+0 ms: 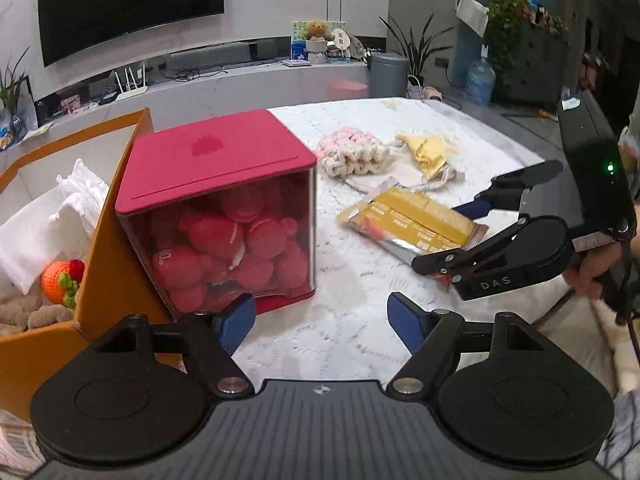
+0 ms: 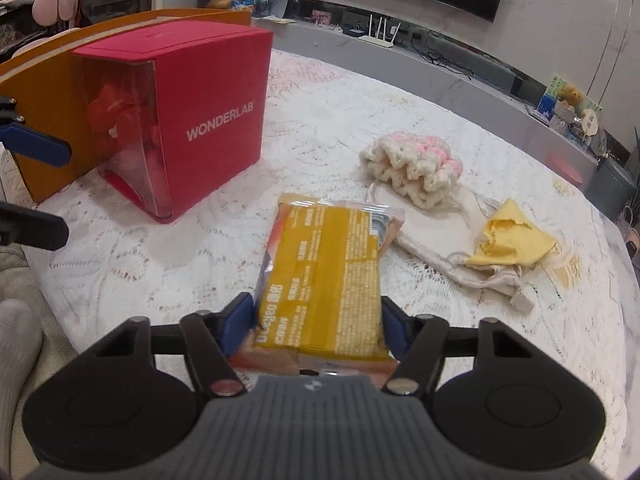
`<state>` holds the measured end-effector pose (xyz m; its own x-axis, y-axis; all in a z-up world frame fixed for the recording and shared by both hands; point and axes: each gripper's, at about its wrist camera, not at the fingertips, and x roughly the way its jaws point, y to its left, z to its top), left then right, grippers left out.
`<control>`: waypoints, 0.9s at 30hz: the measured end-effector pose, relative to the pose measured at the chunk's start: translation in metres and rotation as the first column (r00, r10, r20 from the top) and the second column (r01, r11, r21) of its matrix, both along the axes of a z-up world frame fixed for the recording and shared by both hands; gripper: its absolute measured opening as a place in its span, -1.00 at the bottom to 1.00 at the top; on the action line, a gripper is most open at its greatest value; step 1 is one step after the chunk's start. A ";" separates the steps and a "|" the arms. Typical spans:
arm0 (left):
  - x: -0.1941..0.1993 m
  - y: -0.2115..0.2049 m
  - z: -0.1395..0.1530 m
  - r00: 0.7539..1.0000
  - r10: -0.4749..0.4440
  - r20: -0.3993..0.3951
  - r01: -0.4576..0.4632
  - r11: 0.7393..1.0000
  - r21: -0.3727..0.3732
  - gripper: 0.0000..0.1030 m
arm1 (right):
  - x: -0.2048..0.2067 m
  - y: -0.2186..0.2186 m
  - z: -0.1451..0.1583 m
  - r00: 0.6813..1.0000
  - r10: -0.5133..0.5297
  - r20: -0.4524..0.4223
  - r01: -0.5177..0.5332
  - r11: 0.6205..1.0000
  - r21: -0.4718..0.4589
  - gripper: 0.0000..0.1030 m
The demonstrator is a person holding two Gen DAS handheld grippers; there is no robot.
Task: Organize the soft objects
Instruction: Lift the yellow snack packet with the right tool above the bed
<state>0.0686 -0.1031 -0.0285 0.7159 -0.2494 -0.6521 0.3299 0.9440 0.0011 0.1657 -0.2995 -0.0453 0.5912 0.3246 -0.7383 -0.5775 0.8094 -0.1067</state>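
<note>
White lace cloth (image 2: 328, 128) covers the work surface; a wall television (image 1: 128, 4) and a long grey shelf (image 1: 224, 68) with a router (image 1: 130, 82) stand behind it.

Left gripper (image 1: 320, 320): jaws wide apart, nothing between them, hovering over bare cloth just in front of the red box (image 1: 212, 168). One blue pad (image 1: 236, 322) sits near the lower front corner of the box; contact cannot be confirmed.

Right gripper (image 2: 316, 328): jaws closed on the near end of the yellow packet (image 2: 324, 264), one blue pad on each long side. The far end of the packet overlaps the edge of the beige pouch (image 2: 432, 236). Whether the packet is off the cloth cannot be told.

Red box: clear front panel, red plush items (image 1: 236, 244) visible inside, "WONDERLAB" on its side. It stands against the orange bin (image 1: 104, 240).

Orange bin: at the left of the table, holding white cloth (image 1: 76, 200), a crocheted orange toy (image 1: 60, 280) and brown plush (image 1: 32, 312).

Loose soft items on the cloth, beyond the packet: pink-and-cream knit (image 2: 412, 168) resting on the far part of the pouch; yellow rag (image 2: 516, 244) lying on the pouch's drawstring end.
</note>
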 end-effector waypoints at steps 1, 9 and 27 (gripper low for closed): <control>-0.001 -0.002 0.001 1.000 -0.009 0.002 0.009 1.000 -0.005 0.71 | 0.000 -0.001 0.002 1.000 -0.006 -0.005 0.006 1.000 0.006 0.17; -0.009 -0.050 -0.008 0.982 -0.180 0.050 0.182 0.982 -0.046 0.71 | 0.013 -0.040 0.043 0.991 -0.132 0.005 0.131 0.986 0.101 0.14; 0.155 -0.132 -0.004 0.976 0.161 0.143 -0.156 0.987 -0.049 0.75 | 0.034 -0.142 0.103 0.870 -0.472 0.143 0.452 0.879 0.150 0.13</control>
<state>0.2234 -0.2353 -0.0327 0.8354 -0.1473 -0.5296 0.1749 0.9846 0.0021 0.1993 -0.4413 0.0574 0.8062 0.0551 -0.5891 -0.1153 0.9912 -0.0651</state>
